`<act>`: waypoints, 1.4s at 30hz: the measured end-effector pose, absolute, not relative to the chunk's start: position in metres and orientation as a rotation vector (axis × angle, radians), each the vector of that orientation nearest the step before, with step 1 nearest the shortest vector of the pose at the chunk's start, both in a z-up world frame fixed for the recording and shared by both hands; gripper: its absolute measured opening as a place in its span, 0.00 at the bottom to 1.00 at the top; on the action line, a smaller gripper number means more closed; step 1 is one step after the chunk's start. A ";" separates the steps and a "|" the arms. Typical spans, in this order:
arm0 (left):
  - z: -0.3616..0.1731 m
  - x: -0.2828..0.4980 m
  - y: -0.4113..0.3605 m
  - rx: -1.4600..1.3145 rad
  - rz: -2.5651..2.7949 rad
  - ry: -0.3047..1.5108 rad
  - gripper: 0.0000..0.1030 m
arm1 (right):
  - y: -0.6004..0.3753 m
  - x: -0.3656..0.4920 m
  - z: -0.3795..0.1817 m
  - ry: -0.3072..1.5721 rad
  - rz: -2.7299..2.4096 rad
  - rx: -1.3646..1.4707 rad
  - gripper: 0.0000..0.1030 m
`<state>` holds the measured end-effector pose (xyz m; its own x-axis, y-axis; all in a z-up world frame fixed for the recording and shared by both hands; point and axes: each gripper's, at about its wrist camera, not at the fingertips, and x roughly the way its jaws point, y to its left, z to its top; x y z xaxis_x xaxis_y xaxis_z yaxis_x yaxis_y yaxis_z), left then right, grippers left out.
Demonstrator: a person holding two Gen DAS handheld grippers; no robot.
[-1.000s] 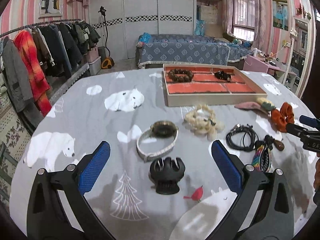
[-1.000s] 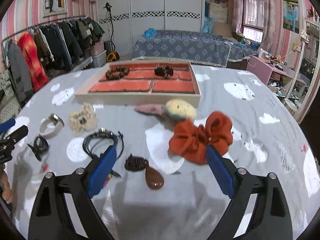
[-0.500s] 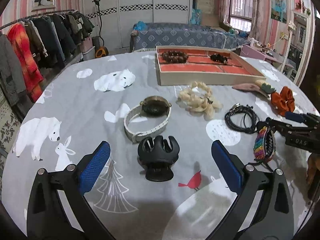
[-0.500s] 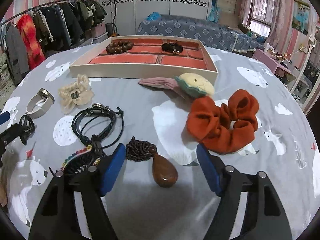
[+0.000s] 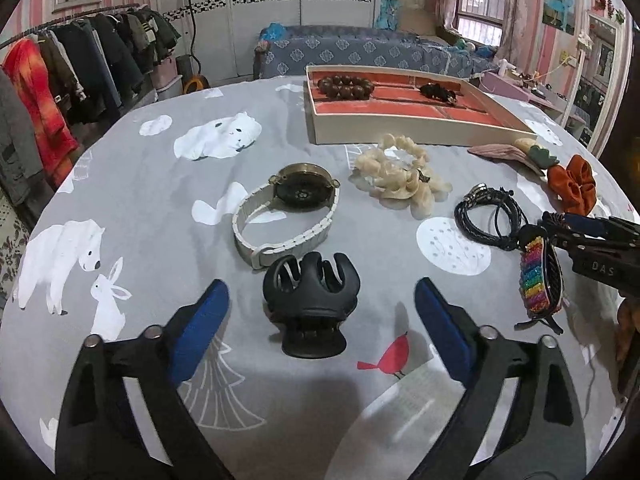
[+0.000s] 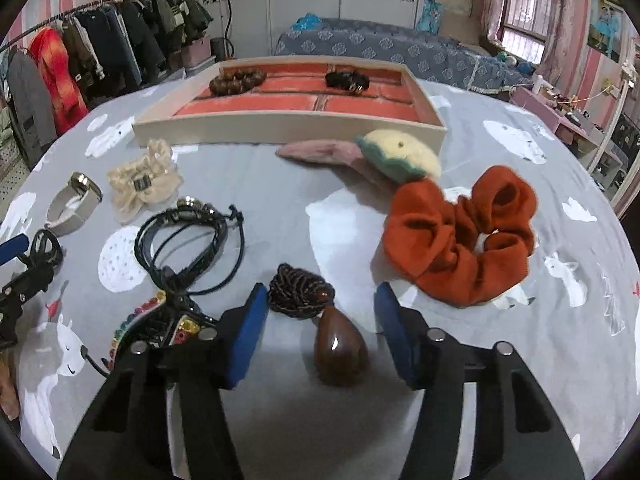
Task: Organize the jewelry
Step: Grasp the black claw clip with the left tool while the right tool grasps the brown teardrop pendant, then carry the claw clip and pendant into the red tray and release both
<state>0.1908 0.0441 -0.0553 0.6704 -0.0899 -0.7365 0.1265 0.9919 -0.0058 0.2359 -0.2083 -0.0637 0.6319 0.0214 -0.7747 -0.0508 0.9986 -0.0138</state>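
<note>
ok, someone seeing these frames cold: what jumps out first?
Probably the orange scrunchie, the brightest thing on the grey animal-print tablecloth, lying right of centre ahead of the right gripper. Next, the black claw clip sitting between the open fingers of the left gripper, and the brown teardrop pendant between the right gripper's. Behind everything sits the red-lined tray, with only a bead bracelet and one dark piece inside.

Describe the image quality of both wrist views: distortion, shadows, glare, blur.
Left wrist view: strong fisheye bending with black corners; the left tool casts a soft shadow on the tablecloth under the sharply rendered black claw clip. Right wrist view: same distortion; a small highlight on the brown teardrop pendant, a dark shadow beneath the right tool, and the orange scrunchie slightly soft.
</note>
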 end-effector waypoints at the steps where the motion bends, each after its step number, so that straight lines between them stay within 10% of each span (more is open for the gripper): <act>1: -0.056 0.192 0.044 0.044 -0.124 0.833 0.83 | -0.208 0.237 -0.064 0.886 0.044 -0.034 0.51; 12: -0.065 0.200 0.049 -0.002 -0.135 0.890 0.46 | -0.212 0.237 -0.063 0.880 0.046 -0.005 0.28; 42: 0.018 0.212 0.034 0.027 -0.131 0.656 0.45 | -0.231 0.248 0.002 0.723 0.090 0.044 0.15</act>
